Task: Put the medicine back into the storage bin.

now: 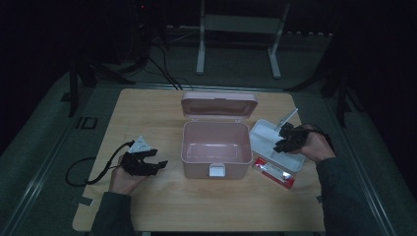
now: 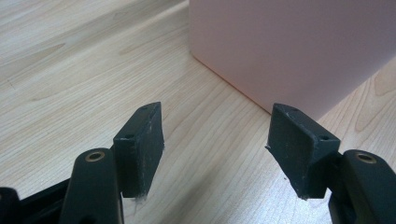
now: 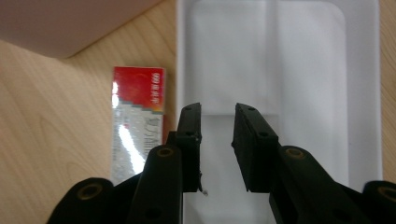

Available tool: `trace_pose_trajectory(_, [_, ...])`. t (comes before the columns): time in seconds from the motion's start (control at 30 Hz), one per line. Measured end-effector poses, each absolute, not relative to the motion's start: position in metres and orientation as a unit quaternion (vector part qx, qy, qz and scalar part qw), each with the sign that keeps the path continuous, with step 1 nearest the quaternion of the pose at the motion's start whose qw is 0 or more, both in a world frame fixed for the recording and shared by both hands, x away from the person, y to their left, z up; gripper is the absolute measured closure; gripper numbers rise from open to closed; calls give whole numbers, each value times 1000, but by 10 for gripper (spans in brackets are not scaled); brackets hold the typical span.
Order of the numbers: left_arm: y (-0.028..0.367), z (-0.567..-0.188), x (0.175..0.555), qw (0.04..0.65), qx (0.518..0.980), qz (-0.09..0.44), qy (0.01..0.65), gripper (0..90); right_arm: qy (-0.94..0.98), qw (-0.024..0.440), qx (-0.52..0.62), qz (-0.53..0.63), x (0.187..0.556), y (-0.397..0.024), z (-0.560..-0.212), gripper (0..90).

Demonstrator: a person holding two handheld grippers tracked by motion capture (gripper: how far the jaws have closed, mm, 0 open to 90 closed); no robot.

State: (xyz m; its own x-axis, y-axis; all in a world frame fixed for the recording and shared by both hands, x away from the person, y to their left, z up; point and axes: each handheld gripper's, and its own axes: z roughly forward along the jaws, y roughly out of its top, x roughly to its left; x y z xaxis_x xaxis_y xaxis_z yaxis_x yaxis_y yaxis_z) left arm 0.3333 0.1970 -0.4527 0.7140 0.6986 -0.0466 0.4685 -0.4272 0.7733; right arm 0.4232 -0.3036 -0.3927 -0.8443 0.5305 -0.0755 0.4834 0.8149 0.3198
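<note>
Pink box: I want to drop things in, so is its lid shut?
No, the pink box stands open, its lid tipped back and the inside bare.

A shallow white tray (image 1: 268, 140) lies flat on the table just right of the open pink box (image 1: 214, 147), a red-and-silver packet (image 1: 273, 171) touching its front edge.

Dark room, white frame (image 1: 239, 29) (behind), grey floor (image 1: 44, 123)

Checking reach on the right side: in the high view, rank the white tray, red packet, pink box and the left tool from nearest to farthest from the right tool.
1. White tray, directly beneath the right tool.
2. Red packet, just in front of the tray.
3. Pink box, table centre.
4. Left tool, far side of the box.
</note>
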Motion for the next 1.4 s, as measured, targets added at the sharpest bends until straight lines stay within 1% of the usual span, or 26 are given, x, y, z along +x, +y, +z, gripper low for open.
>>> trace_pose_trajectory(0.2, [199,-452,332,407,831,143,351,356,954,84,253,134,414,-290,-394,685])
trace_pose_trajectory(0.43, [197,-454,333,403,834,141,350,356,954,78,256,136,402,-285,-398,663])
trace_pose_trajectory(0.83, [197,-454,333,403,834,141,350,356,957,53,259,117,388,-282,-418,596])
trace_pose_trajectory(0.9, [196,-454,333,403,834,140,350,355,956,55,262,116,387,-282,-422,567])
trace_pose_trajectory(1.13, [195,-455,333,402,835,139,349,356,960,39,265,86,382,-280,-432,531])
trace_pose_trajectory(1.2, [195,-455,333,402,835,139,349,356,958,26,271,89,382,-281,-434,532])
trace_pose_trajectory(1.27, [195,-455,333,402,834,140,350,356,957,25,273,92,382,-283,-436,532])
trace_pose_trajectory(1.4, [195,-455,333,401,836,139,349,356,958,26,272,89,381,-281,-436,483])
